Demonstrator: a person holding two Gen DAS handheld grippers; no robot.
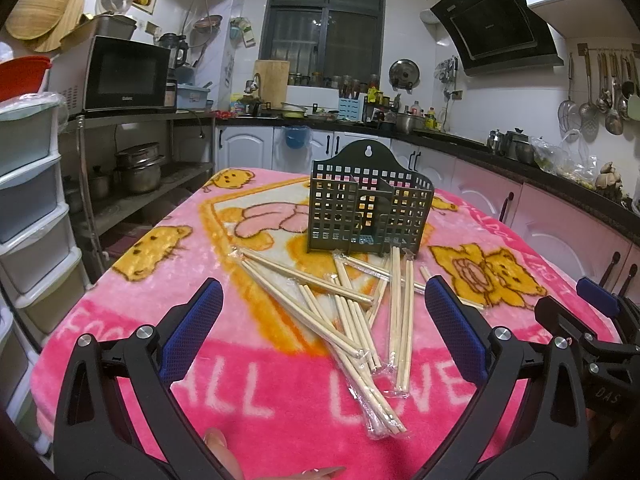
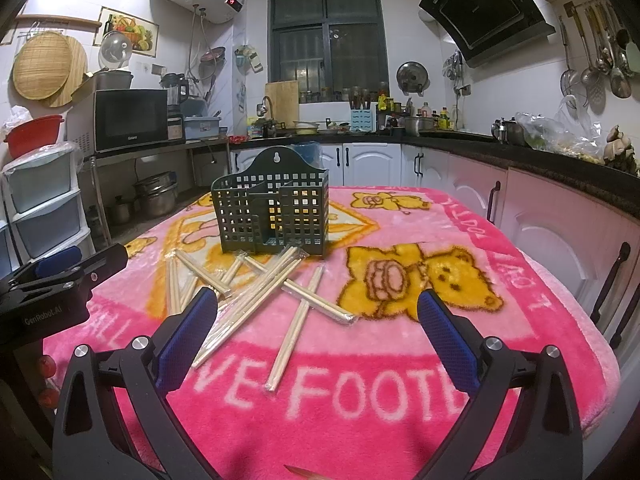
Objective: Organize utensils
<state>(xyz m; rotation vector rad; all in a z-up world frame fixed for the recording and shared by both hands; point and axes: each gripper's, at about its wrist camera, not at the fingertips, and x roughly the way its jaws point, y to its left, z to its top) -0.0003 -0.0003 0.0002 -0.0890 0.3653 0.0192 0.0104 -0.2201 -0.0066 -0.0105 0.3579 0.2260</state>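
Chopsticks, pale wooden pairs sealed in clear plastic sleeves (image 1: 352, 312), are lying criss-crossed on the pink plush cartoon-bear blanket (image 1: 140, 304), just in front of the dark green perforated plastic utensil holder (image 1: 370, 208), which is standing upright and looking empty. Both the left gripper (image 1: 324, 312) and the right gripper (image 2: 318, 320) are hovering wide open, holding nothing. Each pair is probably light and stiff, its wrapper slick; pinching across mid-length, on a top-lying pair, seems safest against pivoting.
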